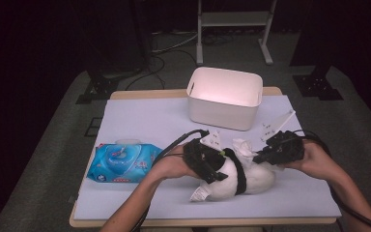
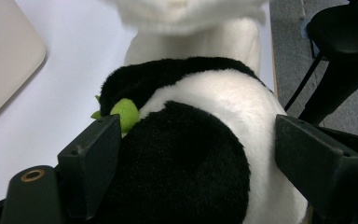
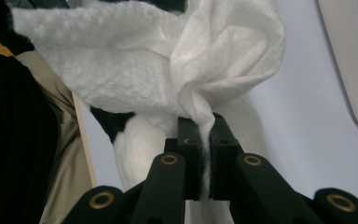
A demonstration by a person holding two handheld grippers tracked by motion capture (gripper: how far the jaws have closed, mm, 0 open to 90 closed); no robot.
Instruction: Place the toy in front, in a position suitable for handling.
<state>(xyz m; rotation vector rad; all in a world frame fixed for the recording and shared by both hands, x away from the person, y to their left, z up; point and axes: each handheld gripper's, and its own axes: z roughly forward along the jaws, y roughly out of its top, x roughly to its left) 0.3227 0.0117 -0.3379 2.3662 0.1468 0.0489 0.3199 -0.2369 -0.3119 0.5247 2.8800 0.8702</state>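
Centrally: pale lilac mat (image 1: 140, 116) over wooden table (image 1: 125, 94), grey carpet around, dark room behind, metal stand legs (image 1: 232, 29) at back. Panda plush (image 1: 244, 176) lies near front edge, middle of mat. Left gripper (image 1: 212, 169) clamped across plush body, pads pressed into fur. Right gripper (image 1: 261, 155) pinched tight on white wipe (image 1: 241, 145) over plush. White bin (image 1: 224, 96) at back edge; blue wipes pack (image 1: 118, 162) at left edge. Bare mat between pack and bin, also right of plush.

Overhead view; two close gripper views
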